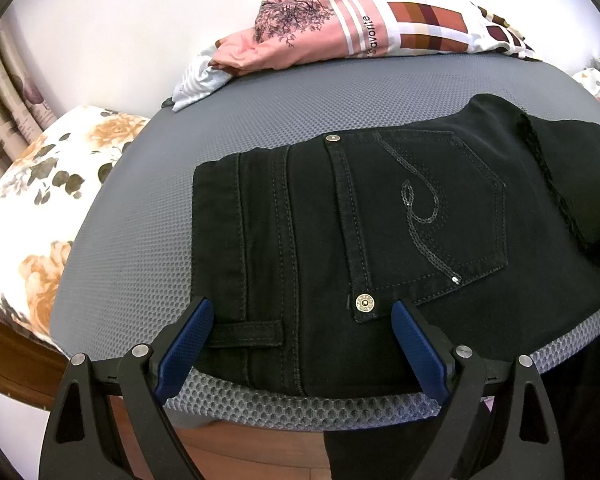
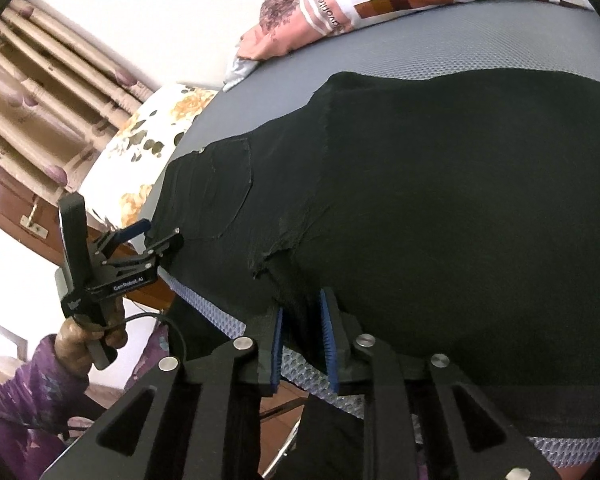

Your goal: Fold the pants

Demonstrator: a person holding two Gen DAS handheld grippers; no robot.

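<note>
Black jeans (image 1: 380,220) lie flat on a grey mesh mat (image 1: 140,240), waistband to the left, the sequined back pocket (image 1: 440,216) facing up. My left gripper (image 1: 302,312) stands wide open at the mat's near edge, with the waistband corner between its blue pads (image 1: 188,340) and not pressed. In the right wrist view the jeans (image 2: 420,200) fill the mat (image 2: 500,48). My right gripper (image 2: 302,304) is at the near edge, its jaws a narrow gap apart. A loose fold of black cloth sits between them. The left gripper (image 2: 156,236) shows at the waist end.
Folded pink and checked clothes (image 1: 340,28) lie at the mat's far edge. A floral pillow (image 1: 40,200) sits to the left, with curtains (image 2: 40,80) behind. A wooden bed frame (image 1: 240,452) runs below the mat. A hand (image 2: 88,336) in a purple sleeve holds the left gripper.
</note>
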